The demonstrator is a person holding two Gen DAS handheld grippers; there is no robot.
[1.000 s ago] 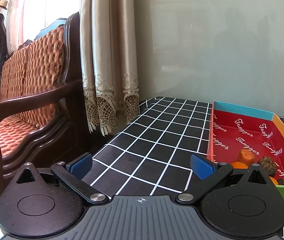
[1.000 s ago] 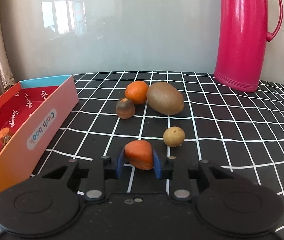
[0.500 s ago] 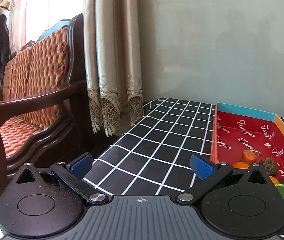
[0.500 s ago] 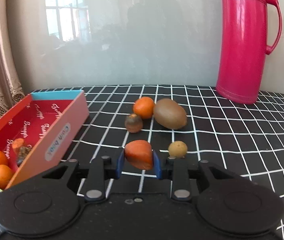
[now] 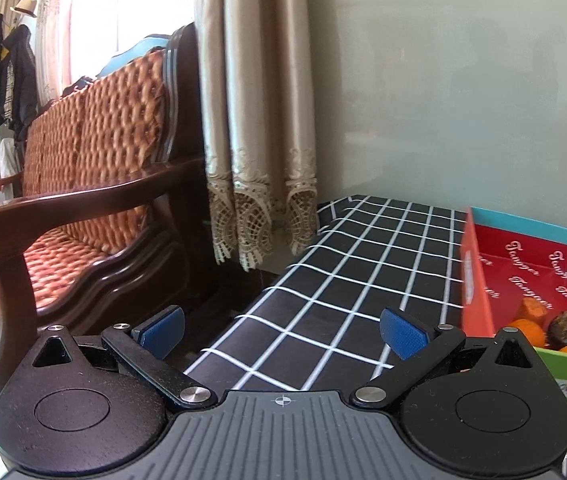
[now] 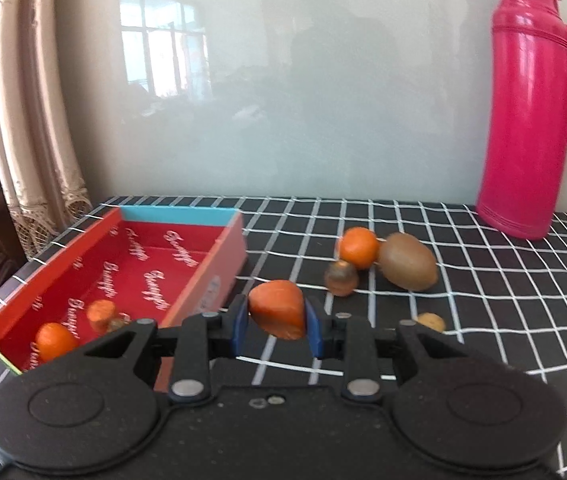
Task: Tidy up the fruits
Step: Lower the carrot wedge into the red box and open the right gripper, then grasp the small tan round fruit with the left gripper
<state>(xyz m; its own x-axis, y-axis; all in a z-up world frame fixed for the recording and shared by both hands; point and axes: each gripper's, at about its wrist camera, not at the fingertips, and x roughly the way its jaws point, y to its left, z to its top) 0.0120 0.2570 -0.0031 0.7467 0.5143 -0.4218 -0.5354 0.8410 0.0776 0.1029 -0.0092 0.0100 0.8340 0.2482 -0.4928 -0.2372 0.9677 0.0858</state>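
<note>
Blurring orange fruit [image 6: 277, 309] clamped, tan fruit [image 6: 431, 322] half-hidden behind fingers [image 6: 312, 330]

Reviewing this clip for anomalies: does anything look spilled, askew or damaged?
Nothing stands out. Loose fruit sits unspilled on the table, the red box lies flat, and the right gripper grips an orange piece squarely.

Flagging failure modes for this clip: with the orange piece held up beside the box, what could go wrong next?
1. The right tool pinches the orange fruit piece only by its sides; it might slip out before reaching the red box.
2. The box's near wall lies in the path; a low carry could nudge it.
3. A drop could knock fruits already inside.
</note>
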